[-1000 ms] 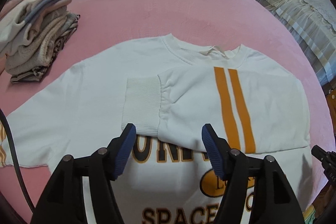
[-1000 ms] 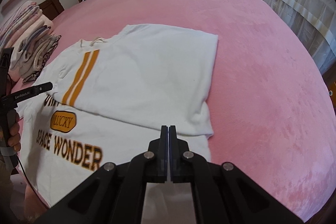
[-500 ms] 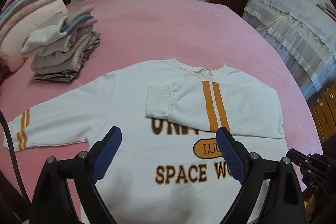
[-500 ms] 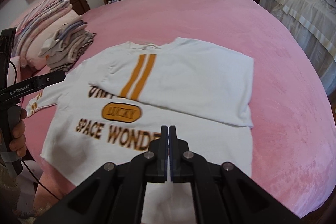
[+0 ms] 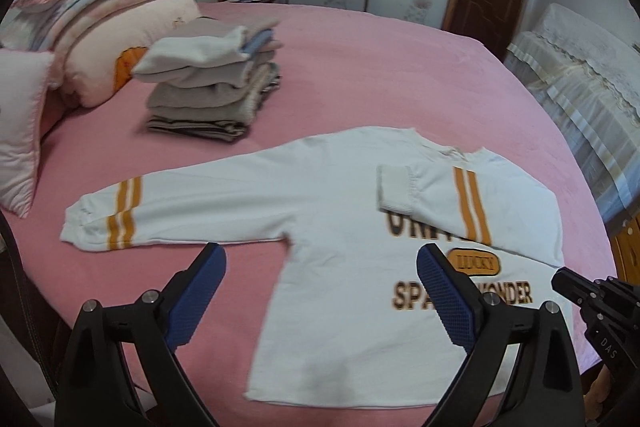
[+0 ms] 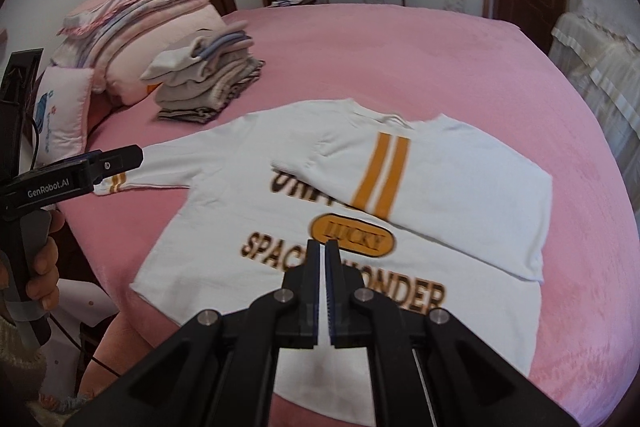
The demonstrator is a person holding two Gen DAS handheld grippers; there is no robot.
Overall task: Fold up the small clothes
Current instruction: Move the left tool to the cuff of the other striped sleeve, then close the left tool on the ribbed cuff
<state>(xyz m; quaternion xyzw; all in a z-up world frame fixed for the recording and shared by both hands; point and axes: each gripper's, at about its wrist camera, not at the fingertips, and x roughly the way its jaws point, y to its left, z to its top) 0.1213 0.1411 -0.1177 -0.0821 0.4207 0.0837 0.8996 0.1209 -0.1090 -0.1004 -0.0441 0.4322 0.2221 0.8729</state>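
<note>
A white sweatshirt with orange stripes and "SPACE WONDER" lettering lies flat on the pink bed. One sleeve is folded across the chest. The other sleeve stretches out flat to the left. My left gripper hovers above the hem side and that sleeve's underarm, its jaws opening wide with nothing between them. In the right wrist view my right gripper hangs shut and empty over the lettering on the sweatshirt. A hand holds the left gripper at the left of that view.
A stack of folded clothes sits on the bed behind the sweatshirt, with pillows and folded quilts beyond it at the left. A lace-covered piece of furniture stands off the bed's right side. Bare pink bedding surrounds the sweatshirt.
Both grippers have pulled back and up from the sweatshirt, so the whole garment and its outstretched sleeve now show. The left jaws have widened. The right jaws stay shut.
</note>
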